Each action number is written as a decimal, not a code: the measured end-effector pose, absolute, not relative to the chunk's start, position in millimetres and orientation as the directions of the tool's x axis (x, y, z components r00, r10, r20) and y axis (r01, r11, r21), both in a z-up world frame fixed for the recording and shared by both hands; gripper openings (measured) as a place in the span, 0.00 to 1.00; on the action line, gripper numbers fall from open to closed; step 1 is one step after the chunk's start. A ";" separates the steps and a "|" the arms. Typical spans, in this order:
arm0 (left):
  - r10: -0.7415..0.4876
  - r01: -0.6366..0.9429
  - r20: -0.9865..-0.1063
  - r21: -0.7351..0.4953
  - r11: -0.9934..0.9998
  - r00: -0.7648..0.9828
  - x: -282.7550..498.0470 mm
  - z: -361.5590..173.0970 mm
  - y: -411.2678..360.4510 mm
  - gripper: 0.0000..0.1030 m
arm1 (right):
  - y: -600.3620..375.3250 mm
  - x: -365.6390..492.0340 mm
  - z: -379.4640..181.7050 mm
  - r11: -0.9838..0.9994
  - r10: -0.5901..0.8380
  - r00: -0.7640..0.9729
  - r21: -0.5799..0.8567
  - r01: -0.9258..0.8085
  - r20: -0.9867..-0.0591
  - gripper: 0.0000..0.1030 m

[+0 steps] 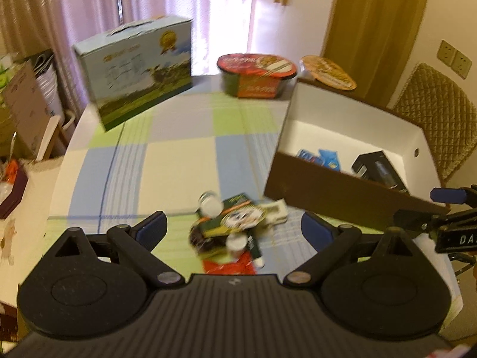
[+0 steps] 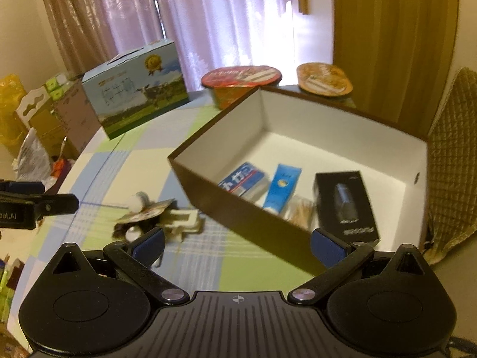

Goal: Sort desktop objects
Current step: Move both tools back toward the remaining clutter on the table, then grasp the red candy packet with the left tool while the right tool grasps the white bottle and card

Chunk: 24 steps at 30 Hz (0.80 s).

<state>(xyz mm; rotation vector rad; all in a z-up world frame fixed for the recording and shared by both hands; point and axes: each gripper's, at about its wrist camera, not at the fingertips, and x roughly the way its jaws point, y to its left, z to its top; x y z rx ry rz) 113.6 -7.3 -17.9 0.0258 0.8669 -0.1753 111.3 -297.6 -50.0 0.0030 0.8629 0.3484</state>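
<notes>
A blurred pile of small items (image 1: 235, 223) lies on the checked tablecloth: white-capped little bottles, a green packet with a round label, a white flat piece and a red wrapper. My left gripper (image 1: 234, 226) hovers open over this pile, holding nothing. To the right stands a brown box (image 1: 328, 200) with a white inside. In the right wrist view the box (image 2: 238, 208) holds a blue-and-white carton (image 2: 244, 179), a blue tube (image 2: 283, 185), a pale bundle (image 2: 301, 211) and a black carton (image 2: 345, 205). My right gripper (image 2: 237, 243) is open and empty at the box's near wall, with the pile (image 2: 155, 217) to its left.
A blue-and-green carry carton (image 1: 134, 68) stands at the table's far left. Two instant-noodle bowls (image 1: 256, 74) (image 1: 328, 71) sit at the far edge behind the box. A quilted chair back (image 1: 435, 113) is on the right. Cardboard boxes (image 1: 26, 104) crowd the floor on the left.
</notes>
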 end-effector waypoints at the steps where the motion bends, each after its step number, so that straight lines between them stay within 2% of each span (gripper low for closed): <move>1: -0.135 0.152 -0.766 -0.050 0.987 0.629 110.8 -20.8 -3.0 0.92 | -296.2 110.7 -51.8 0.943 0.304 0.592 0.146 -0.300 -0.746 0.98; 14: -0.094 0.078 -0.834 -0.061 0.995 0.543 92.6 -72.9 22.4 0.91 | -282.1 106.1 -79.0 0.938 0.312 0.538 0.163 -0.307 -0.783 0.98; 24: -0.117 0.107 -0.848 -0.072 0.992 0.518 97.1 -99.9 13.8 0.91 | -278.3 102.1 -106.0 0.923 0.351 0.494 0.205 -0.326 -0.796 0.98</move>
